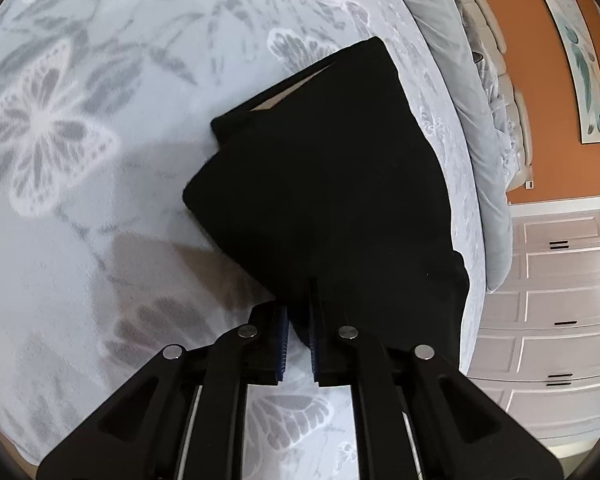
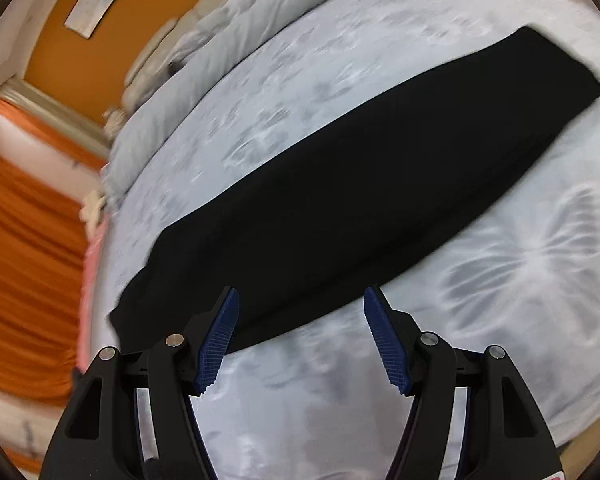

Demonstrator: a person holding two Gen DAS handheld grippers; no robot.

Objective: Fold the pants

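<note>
The black pants [image 1: 324,184] lie on a pale blue bedspread with butterfly print [image 1: 80,120]. In the left wrist view my left gripper [image 1: 298,320] is shut on the near edge of the pants, with black cloth pinched between the blue pads; the waistband opening shows a tan lining at the far end. In the right wrist view the pants [image 2: 360,200] lie as a long folded strip running diagonally across the bed. My right gripper [image 2: 300,300] is open and empty, hovering just above the near long edge of the strip.
Grey pillows [image 1: 472,112] and a padded headboard lie along the bed's far side. An orange wall with a framed picture [image 1: 572,52], white drawers [image 1: 560,300] and an orange curtain [image 2: 24,248] surround the bed.
</note>
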